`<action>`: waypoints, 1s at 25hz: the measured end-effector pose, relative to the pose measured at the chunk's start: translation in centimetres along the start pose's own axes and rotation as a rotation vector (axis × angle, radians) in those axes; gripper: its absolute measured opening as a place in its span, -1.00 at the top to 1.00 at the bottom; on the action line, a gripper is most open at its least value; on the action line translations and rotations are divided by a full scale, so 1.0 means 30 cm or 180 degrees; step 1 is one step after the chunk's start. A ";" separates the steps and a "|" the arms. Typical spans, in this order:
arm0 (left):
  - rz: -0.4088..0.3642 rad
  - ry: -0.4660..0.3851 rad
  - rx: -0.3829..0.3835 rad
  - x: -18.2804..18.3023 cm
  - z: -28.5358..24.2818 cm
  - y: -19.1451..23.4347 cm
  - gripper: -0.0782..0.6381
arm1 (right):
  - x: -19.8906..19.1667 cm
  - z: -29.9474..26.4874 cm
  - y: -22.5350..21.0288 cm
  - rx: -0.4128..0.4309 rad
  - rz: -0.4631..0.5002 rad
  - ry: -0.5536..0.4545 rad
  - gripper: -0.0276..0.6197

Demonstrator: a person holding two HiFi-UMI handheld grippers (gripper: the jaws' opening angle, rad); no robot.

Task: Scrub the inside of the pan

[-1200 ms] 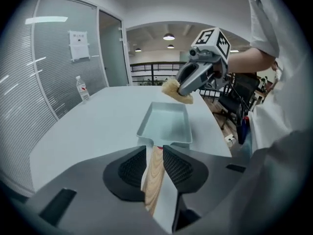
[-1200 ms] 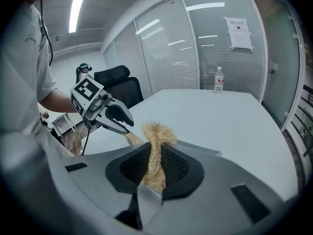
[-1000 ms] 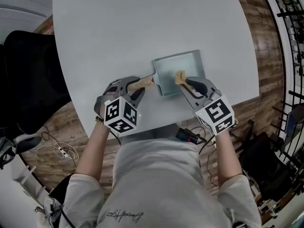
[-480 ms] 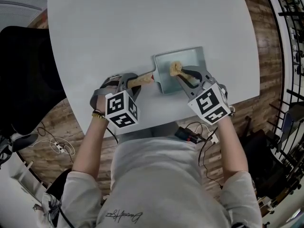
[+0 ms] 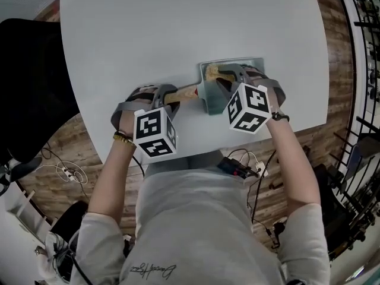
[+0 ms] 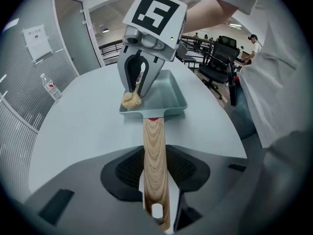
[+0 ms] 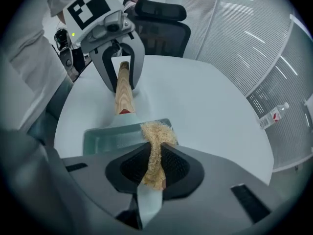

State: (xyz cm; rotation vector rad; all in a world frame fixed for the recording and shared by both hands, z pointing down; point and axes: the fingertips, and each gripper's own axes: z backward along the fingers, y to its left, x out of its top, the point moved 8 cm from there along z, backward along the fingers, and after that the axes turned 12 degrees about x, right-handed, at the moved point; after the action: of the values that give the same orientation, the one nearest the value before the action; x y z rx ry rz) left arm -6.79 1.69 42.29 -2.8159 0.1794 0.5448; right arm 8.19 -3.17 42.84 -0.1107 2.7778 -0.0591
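A pale green rectangular pan (image 5: 237, 61) lies on the white table, its wooden handle (image 5: 184, 92) pointing left. My left gripper (image 5: 169, 94) is shut on that handle (image 6: 152, 146); its jaws have just been closing with the handle between them. My right gripper (image 5: 217, 77) hangs over the pan, pointing steeply down and hiding most of it. It is shut on a tan fibrous scrubber (image 7: 155, 136). The scrubber (image 5: 210, 71) sits at the pan's far corner on the handle side. From the left gripper view the scrubber (image 6: 131, 100) rests on the pan (image 6: 168, 99) at its near left rim.
The round white table (image 5: 178, 22) reaches far beyond the pan; its front edge runs just below both grippers. A water bottle (image 6: 50, 88) stands near the table's far edge. A black chair (image 5: 29, 88) stands at the left, and cables lie on the wooden floor.
My right gripper has rolled and come down over the pan, carrying the scrubber from the pan's middle to its far corner by the handle. The left gripper stays on the handle.
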 end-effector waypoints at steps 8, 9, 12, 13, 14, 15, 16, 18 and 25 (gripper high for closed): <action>-0.0101 -0.0016 -0.0106 0.018 0.005 0.008 0.37 | 0.022 -0.064 -0.016 0.0218 0.0189 0.0304 0.68; -0.0099 -0.0019 -0.0104 0.014 0.008 0.009 0.37 | 0.029 -0.067 -0.017 0.0237 0.0205 0.0335 0.68; -0.0059 -0.0002 -0.0098 0.005 0.010 0.011 0.37 | 0.049 -0.081 -0.015 0.0300 0.0304 0.0513 0.68; -0.0037 0.0012 -0.0100 0.005 0.010 0.011 0.37 | 0.052 -0.083 -0.012 0.0325 0.0343 0.0583 0.68; -0.0015 0.0028 -0.0102 0.004 0.009 0.012 0.37 | 0.054 -0.085 -0.007 0.0351 0.0372 0.0633 0.68; 0.0001 0.0045 -0.0102 0.003 0.009 0.015 0.38 | 0.055 -0.085 0.000 0.0381 0.0387 0.0655 0.68; 0.0011 0.0060 -0.0097 0.003 0.007 0.018 0.38 | 0.053 -0.084 0.010 0.0420 0.0387 0.0654 0.68; 0.0016 0.0081 -0.0081 0.006 0.003 0.023 0.37 | 0.038 -0.080 0.043 0.0548 0.0354 0.0630 0.68; -0.0004 0.0099 -0.0070 0.005 -0.004 0.024 0.37 | 0.006 -0.079 0.185 0.0960 0.0345 0.0708 0.68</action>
State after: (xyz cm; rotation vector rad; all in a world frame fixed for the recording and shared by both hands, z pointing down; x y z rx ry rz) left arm -6.73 0.97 42.17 -2.8469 0.1788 0.5062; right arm 6.79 2.42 44.69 0.1311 2.9496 -0.4873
